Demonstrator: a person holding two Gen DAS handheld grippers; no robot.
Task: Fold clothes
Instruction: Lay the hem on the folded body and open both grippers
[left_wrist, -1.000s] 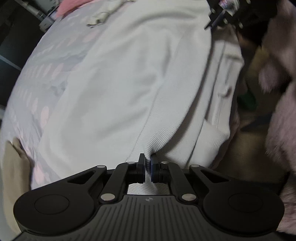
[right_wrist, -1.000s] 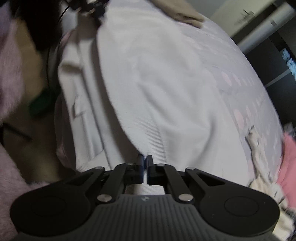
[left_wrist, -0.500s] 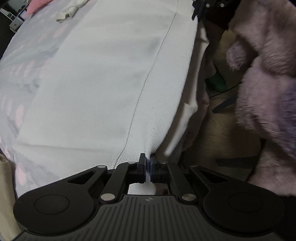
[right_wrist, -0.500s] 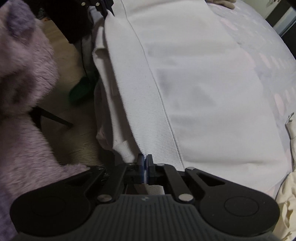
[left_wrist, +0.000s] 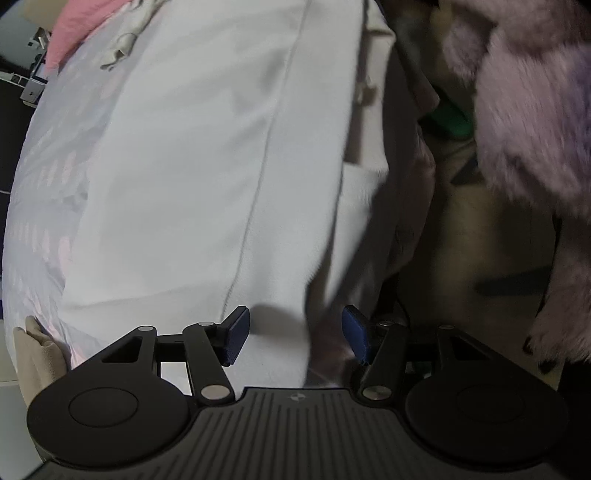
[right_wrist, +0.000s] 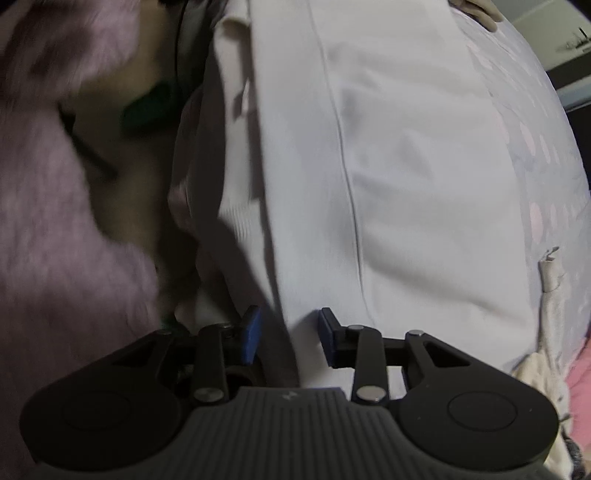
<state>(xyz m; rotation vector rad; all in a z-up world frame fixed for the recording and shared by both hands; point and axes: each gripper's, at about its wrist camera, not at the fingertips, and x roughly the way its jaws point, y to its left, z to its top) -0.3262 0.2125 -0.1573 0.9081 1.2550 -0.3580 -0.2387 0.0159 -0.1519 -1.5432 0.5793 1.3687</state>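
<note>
Both grippers, left (left_wrist: 295, 338) and right (right_wrist: 288, 338), gape apart over the garment's (left_wrist: 207, 177) hem; square that hem along the bed (left_wrist: 44, 192) edge.

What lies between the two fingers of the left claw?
In the left wrist view, the left claw stands open, and the ribbed hem edge of the white garment lies between its fingers, ungripped.

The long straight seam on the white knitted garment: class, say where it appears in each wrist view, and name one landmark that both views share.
Left wrist view: the seam runs from top centre down to the left finger's blue pad, left of the garment's hanging edge.
Right wrist view: the seam runs from top centre down, right of the open fingers.
Shared landmark: the green object on the floor, beside the bed edge.
</note>
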